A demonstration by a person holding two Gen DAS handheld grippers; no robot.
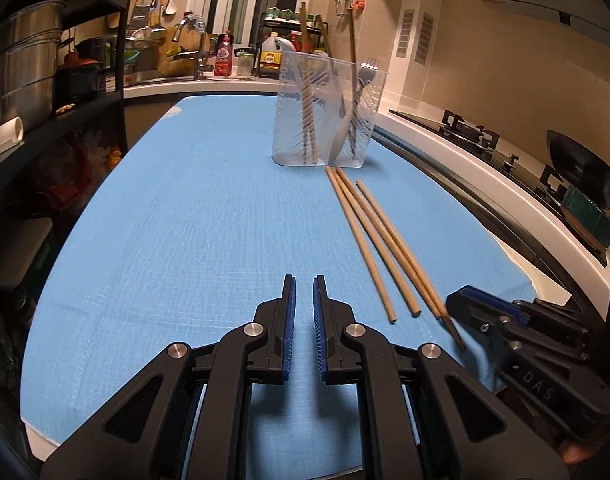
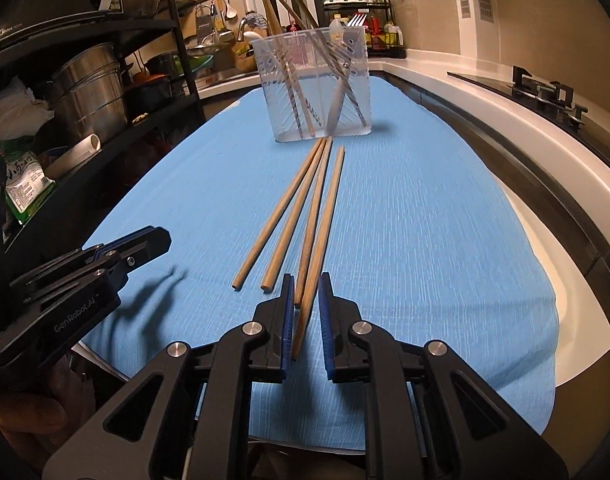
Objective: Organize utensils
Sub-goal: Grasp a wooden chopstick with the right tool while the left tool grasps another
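Several wooden chopsticks (image 2: 305,208) lie side by side on the blue cloth (image 2: 425,240), pointing at a clear plastic utensil holder (image 2: 313,84) that holds chopsticks, a white spoon and forks. My right gripper (image 2: 306,280) is open, its jaws on either side of the near end of the rightmost chopstick (image 2: 325,216), not closed on it. In the left wrist view the chopsticks (image 1: 377,240) lie right of my left gripper (image 1: 304,280), which is slightly open and empty above the cloth (image 1: 185,220). The holder (image 1: 325,112) stands farther back. The right gripper (image 1: 465,300) shows at the chopsticks' near ends.
A black shelf rack with steel pots (image 2: 93,88) stands on the left. A white counter with a gas hob (image 2: 545,92) runs along the right. A sink and bottles (image 1: 221,60) lie behind the table.
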